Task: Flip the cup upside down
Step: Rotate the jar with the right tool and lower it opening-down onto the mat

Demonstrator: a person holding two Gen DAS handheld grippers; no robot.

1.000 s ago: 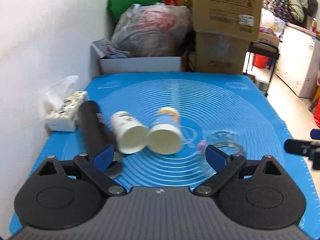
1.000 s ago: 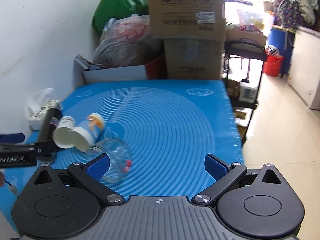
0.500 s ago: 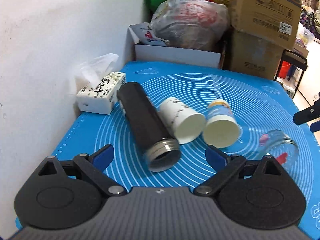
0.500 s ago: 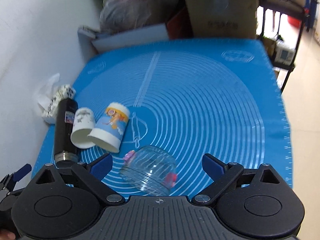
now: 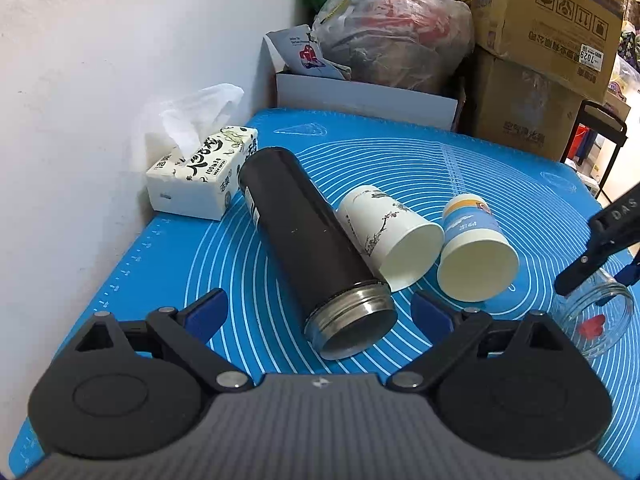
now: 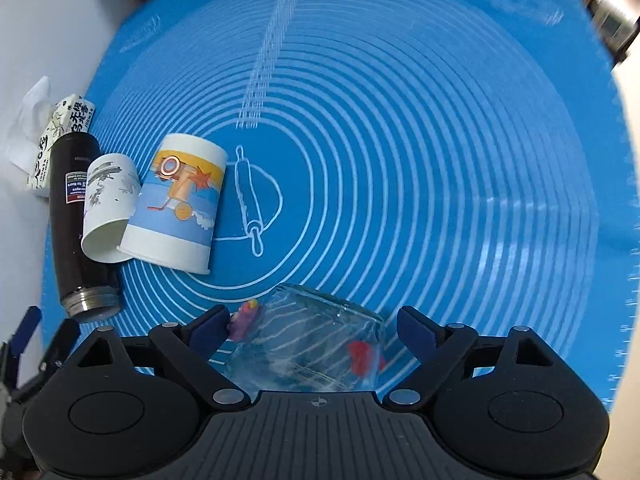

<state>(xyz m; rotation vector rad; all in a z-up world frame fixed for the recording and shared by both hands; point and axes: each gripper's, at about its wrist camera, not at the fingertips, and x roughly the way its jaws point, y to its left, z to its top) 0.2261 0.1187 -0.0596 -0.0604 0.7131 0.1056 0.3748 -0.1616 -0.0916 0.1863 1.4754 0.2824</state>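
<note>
Several cups lie on their sides on the blue mat (image 5: 500, 184). A black flask (image 5: 304, 240) with a steel rim lies with its open mouth between the fingers of my left gripper (image 5: 320, 310), which is open and empty. A white paper cup (image 5: 388, 232) and a blue-and-yellow paper cup (image 5: 474, 248) lie beside the flask. A clear glass jar (image 6: 312, 344) with red and purple stickers lies between the fingers of my right gripper (image 6: 312, 322), which is open around it. The jar also shows in the left wrist view (image 5: 596, 320).
A tissue pack (image 5: 200, 172) sits at the mat's left edge against the white wall. Cardboard boxes (image 5: 544, 40), a plastic bag (image 5: 392, 36) and a white box (image 5: 360, 92) stand behind the mat's far edge. The mat's right edge drops to the floor.
My right gripper has dropped down and forward so the glass jar now lies between its fingers. My left gripper has shifted left and now frames the flask's mouth.
</note>
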